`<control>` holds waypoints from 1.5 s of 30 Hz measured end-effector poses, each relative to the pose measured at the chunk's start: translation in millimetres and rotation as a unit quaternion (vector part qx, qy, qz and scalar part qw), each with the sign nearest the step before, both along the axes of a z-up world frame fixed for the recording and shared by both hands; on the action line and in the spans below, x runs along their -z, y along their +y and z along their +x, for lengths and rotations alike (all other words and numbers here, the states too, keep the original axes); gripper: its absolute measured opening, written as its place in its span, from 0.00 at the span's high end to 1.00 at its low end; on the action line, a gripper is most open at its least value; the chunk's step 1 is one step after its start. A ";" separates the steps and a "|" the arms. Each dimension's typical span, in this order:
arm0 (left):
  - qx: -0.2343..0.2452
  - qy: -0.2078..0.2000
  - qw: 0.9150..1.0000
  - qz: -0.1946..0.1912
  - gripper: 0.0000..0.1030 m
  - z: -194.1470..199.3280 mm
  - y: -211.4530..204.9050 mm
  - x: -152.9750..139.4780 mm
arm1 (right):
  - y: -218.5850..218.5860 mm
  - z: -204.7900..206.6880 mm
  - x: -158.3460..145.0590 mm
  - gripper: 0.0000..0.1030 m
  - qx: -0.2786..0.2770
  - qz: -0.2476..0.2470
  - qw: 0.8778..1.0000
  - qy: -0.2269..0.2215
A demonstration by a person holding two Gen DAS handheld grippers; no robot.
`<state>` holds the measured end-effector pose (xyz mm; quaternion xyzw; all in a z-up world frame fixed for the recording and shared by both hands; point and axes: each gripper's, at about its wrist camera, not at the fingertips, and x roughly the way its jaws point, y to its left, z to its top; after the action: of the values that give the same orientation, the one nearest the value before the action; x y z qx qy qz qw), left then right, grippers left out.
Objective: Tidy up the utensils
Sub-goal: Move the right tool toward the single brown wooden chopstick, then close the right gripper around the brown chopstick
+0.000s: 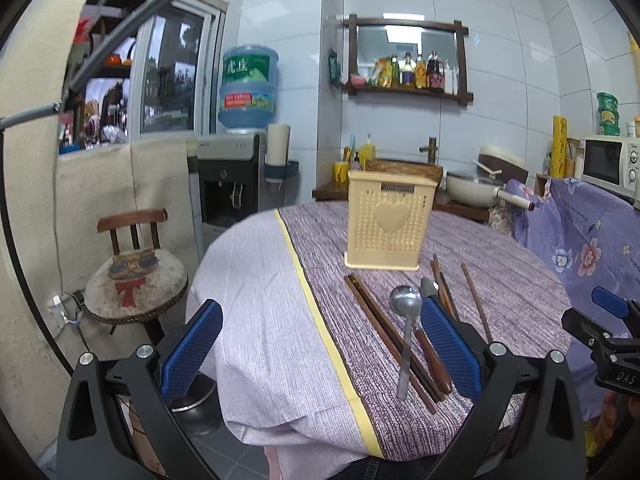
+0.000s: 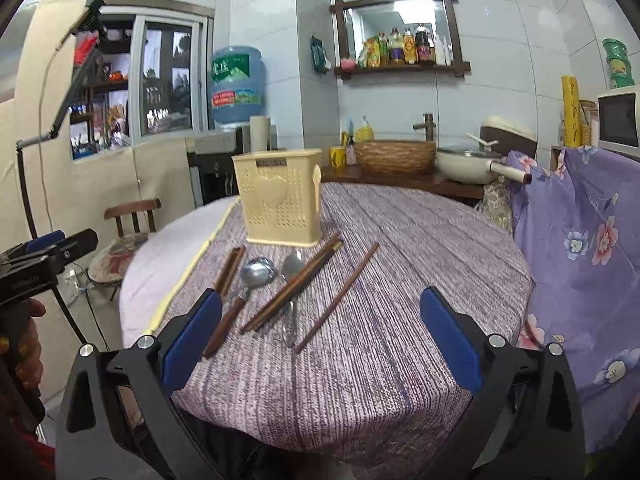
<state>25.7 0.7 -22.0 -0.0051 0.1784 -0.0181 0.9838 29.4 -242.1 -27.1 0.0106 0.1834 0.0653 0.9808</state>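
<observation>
A cream perforated utensil holder (image 1: 387, 225) with a heart on its front stands upright on the round table; it also shows in the right wrist view (image 2: 280, 203). In front of it lie a metal ladle-like spoon (image 1: 405, 322), a second metal spoon (image 2: 293, 265), a brown wooden-handled utensil (image 1: 433, 362), a pair of dark chopsticks (image 1: 384, 330), another pair (image 2: 294, 286) and a single chopstick (image 2: 340, 296). My left gripper (image 1: 320, 344) is open and empty, low at the table's near edge. My right gripper (image 2: 320, 338) is open and empty, short of the utensils.
The table wears a purple cloth (image 2: 400, 280) with a yellow stripe (image 1: 320, 320). A wooden chair (image 1: 134, 264) stands left. A water dispenser (image 1: 230, 176), a counter with basket (image 2: 394, 156) and pan (image 2: 466, 164), and a floral-draped surface (image 2: 580, 240) surround it.
</observation>
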 end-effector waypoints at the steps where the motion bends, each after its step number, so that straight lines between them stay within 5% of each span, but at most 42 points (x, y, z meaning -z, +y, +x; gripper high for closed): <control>1: 0.000 0.020 1.000 0.001 0.05 8.0 -0.3 3.7 | -0.9 7.3 2.9 0.05 0.002 -0.002 1.000 0.015; 8: -0.005 0.089 0.996 0.008 0.05 39.4 -0.6 21.3 | -14.5 60.4 24.8 0.05 0.026 0.024 0.992 0.122; 16: -0.005 0.143 0.990 0.015 0.05 80.0 3.1 21.1 | -25.2 94.8 28.9 0.05 0.044 0.023 0.986 0.158; 20: 0.007 0.182 0.983 -0.017 0.18 110.5 7.1 22.6 | -27.6 115.1 28.0 0.06 0.048 0.022 0.984 0.173; 26: 0.025 0.224 0.974 -0.019 0.35 143.7 -0.9 27.6 | -25.1 153.0 26.5 0.22 0.040 0.024 0.979 0.200; 40: 0.038 0.270 0.962 0.003 0.45 182.0 -16.8 37.5 | -20.7 224.1 37.0 0.61 0.061 0.034 0.963 0.260; 45: 0.035 0.273 0.961 0.009 0.45 189.7 -20.0 38.8 | -19.8 242.2 40.7 0.67 0.070 0.028 0.958 0.276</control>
<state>215.4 -19.3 -60.8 0.0053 0.4402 -0.0487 0.8966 271.6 -261.9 -67.9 0.0681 0.4435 -0.0042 0.8937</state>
